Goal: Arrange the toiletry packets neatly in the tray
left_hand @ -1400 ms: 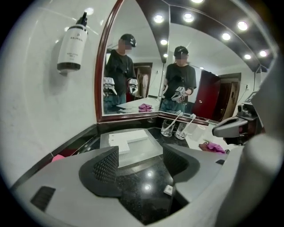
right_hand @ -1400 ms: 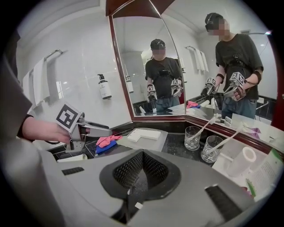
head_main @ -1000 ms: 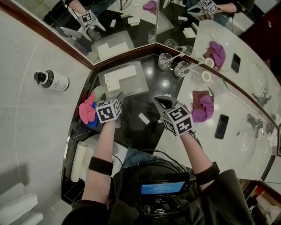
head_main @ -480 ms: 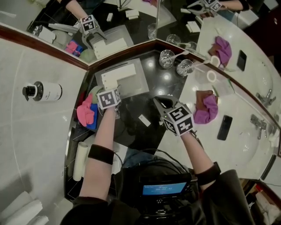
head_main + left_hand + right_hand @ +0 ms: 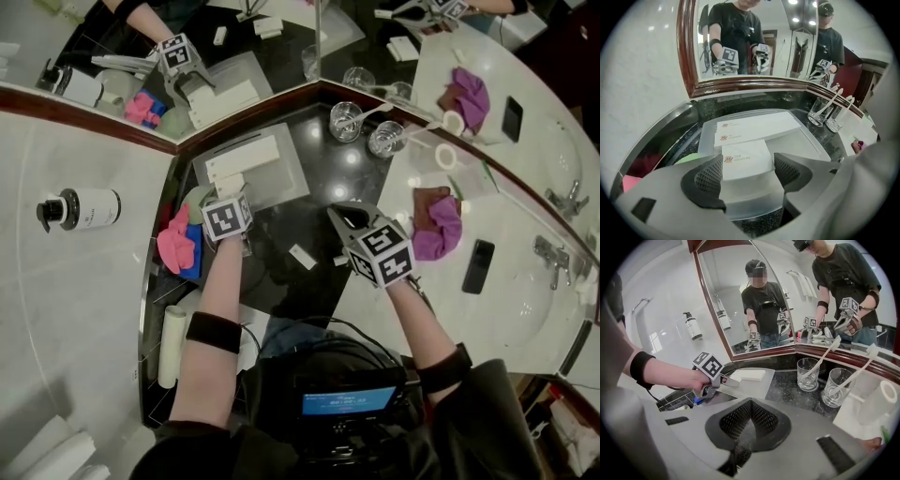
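A clear plastic tray (image 5: pixel 292 180) (image 5: pixel 808 143) sits on the black counter in the mirror corner. Two long white packets (image 5: pixel 248 155) (image 5: pixel 759 129) lie side by side along its back. A shorter white packet (image 5: pixel 230 180) (image 5: pixel 744 159) lies in front of them. My left gripper (image 5: pixel 234 194) (image 5: pixel 747 171) reaches over the tray's front rim. Its jaws have just been closing and stand either side of the short packet, with small gaps at the pads (image 5: pixel 708 176). My right gripper (image 5: pixel 337 217) (image 5: pixel 749 409) hovers over the counter, shut and empty. One loose packet (image 5: pixel 302 256) lies on the counter between the grippers.
Two glasses with toothbrushes (image 5: pixel 345 122) (image 5: pixel 808 373) stand behind the tray's right side. Pink and blue cloths (image 5: pixel 176 239) lie left of the tray, with a rolled towel (image 5: pixel 171 347) nearer me. A purple cloth (image 5: pixel 439 230), a phone (image 5: pixel 478 265) and a lotion bottle (image 5: pixel 80 208) rest on the white counters.
My left gripper has moved forward and down to the tray's front rim, so the short packet now lies between its jaws. The right gripper has sunk slightly and stays shut.
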Demonstrator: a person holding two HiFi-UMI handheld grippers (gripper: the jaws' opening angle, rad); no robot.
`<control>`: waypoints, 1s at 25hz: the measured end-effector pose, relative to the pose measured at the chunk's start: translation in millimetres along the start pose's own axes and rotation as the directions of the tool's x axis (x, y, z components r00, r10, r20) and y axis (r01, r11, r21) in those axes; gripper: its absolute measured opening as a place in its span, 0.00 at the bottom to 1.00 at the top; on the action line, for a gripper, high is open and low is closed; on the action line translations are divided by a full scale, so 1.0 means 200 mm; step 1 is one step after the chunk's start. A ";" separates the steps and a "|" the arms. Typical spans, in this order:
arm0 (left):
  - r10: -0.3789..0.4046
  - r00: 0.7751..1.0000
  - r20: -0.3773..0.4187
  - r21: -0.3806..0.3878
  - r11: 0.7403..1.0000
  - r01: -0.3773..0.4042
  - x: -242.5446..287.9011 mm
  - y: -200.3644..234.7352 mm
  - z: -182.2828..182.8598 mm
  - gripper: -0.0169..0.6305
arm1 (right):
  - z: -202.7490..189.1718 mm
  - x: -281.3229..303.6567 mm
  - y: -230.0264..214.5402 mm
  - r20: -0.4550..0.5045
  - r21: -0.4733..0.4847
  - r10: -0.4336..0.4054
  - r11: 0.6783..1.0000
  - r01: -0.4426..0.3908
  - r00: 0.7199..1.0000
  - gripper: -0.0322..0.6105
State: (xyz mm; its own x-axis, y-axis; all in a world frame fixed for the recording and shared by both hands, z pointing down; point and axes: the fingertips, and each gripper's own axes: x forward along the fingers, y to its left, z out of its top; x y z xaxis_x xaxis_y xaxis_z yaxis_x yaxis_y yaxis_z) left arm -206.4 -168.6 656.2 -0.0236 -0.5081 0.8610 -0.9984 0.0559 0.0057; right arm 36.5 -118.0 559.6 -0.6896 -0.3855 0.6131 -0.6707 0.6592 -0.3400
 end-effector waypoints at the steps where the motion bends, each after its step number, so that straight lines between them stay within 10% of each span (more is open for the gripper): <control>1: -0.003 1.000 0.004 0.002 1.000 0.003 -0.01 -0.01 0.00 0.55 | -0.01 0.00 -0.01 -0.001 -0.001 -0.003 1.000 0.003 1.000 0.05; 16: -0.101 0.986 0.135 0.111 0.990 0.086 -0.26 -0.12 0.05 0.55 | -0.04 -0.12 0.04 0.015 -0.025 -0.018 1.000 0.019 1.000 0.05; 25: -0.259 0.946 0.195 0.419 0.894 0.158 -0.52 -0.32 -0.07 0.55 | -0.10 -0.25 0.11 0.027 -0.035 -0.027 0.999 0.028 0.999 0.05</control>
State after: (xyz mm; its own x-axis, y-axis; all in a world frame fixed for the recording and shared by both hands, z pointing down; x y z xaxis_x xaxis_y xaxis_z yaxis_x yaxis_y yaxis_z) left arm -139.8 -108.3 573.4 0.2265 -0.6630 0.7136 -0.9177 -0.3908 -0.0718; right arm 61.0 -70.3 536.4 -0.6785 -0.4201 0.6026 -0.6796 0.6705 -0.2978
